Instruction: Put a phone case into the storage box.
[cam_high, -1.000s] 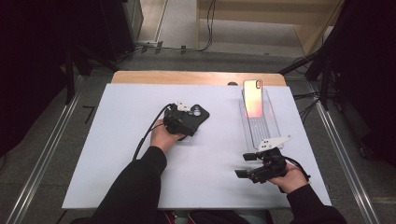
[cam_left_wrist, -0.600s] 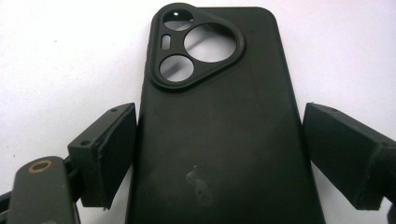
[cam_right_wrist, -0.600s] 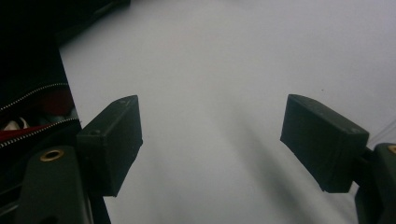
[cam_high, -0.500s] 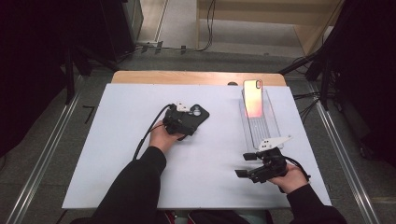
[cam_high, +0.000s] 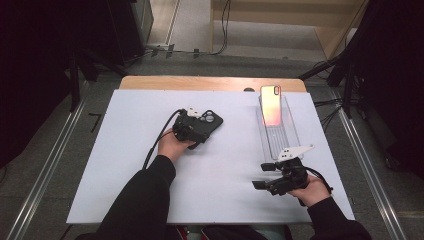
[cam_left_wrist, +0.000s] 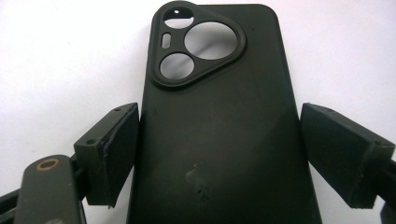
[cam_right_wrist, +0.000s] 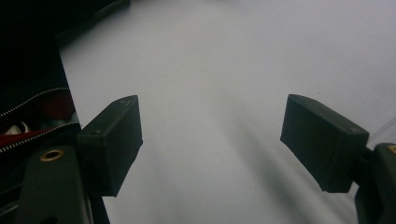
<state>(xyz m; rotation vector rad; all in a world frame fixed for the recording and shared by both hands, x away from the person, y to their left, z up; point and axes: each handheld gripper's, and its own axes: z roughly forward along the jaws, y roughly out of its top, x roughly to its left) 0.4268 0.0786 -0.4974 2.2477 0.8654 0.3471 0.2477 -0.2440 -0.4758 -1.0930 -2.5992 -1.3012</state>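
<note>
A black phone case (cam_left_wrist: 215, 93) with a triangular camera cutout lies back up on the white table (cam_high: 125, 150). My left gripper (cam_left_wrist: 219, 140) straddles its lower half. Its jaws have just been closing, and both pads (cam_left_wrist: 116, 149) sit against the case's long edges. From above, the left gripper (cam_high: 196, 127) and the case (cam_high: 212, 120) are left of the table's centre. My right gripper (cam_right_wrist: 210, 140) hovers over bare table with its jaws wide apart and nothing between them. In the high view the right gripper (cam_high: 261, 176) is at the front right and points left.
A phone (cam_high: 270, 105) with a glowing pink-orange face stands upright at the far end of a clear plastic tray (cam_high: 282, 142) at the right. A wooden strip (cam_high: 210, 82) borders the table's far edge. Dark stands and cables surround the table.
The left hand has shifted slightly at the case. The right hand and its gripper have kept still.
</note>
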